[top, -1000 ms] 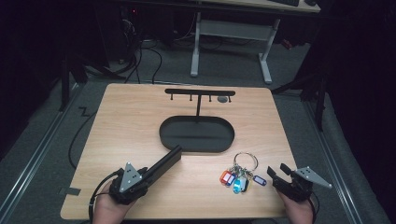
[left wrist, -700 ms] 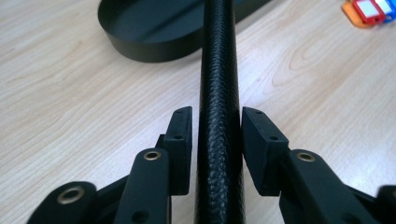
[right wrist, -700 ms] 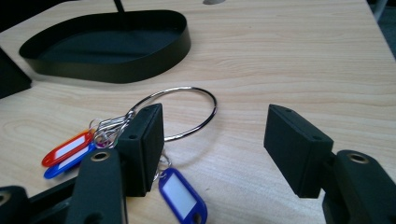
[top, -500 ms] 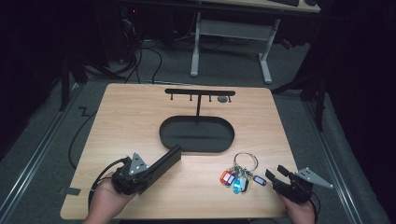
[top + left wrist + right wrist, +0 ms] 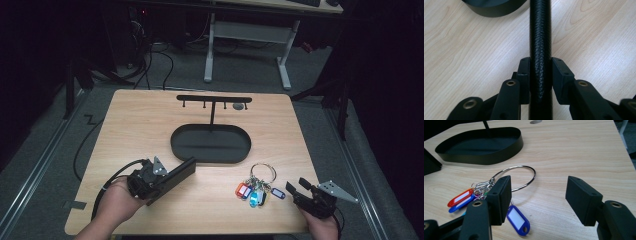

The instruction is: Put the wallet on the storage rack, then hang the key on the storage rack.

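Left gripper (image 5: pixel 172 176), at 7 o'clock on the table (image 5: pixel 140 125): jaws have just been closing and now sit clamped on a flat black textured case (image 5: pixel 540 50), likely a wallet, gripped edge-on. The case points toward 1 o'clock at the tray (image 5: pixel 210 145), its far end just short of the tray wall.

Centre, 12 o'clock: black oval tray with a T-shaped hook bar (image 5: pixel 214 99) rising from it. No item seen in the tray or on the hooks.

Right gripper (image 5: pixel 295 191), at 5 o'clock: jaws apart, nothing between them. Key ring (image 5: pixel 515 178) with coloured tags (image 5: pixel 460 198) lies on the table just beyond the jaws.

Progress, judged: case grasped, not placed; keys untouched. Most of the work remains.

Clearance: open wood either side of the tray. Right gripper sits close to the near table edge.
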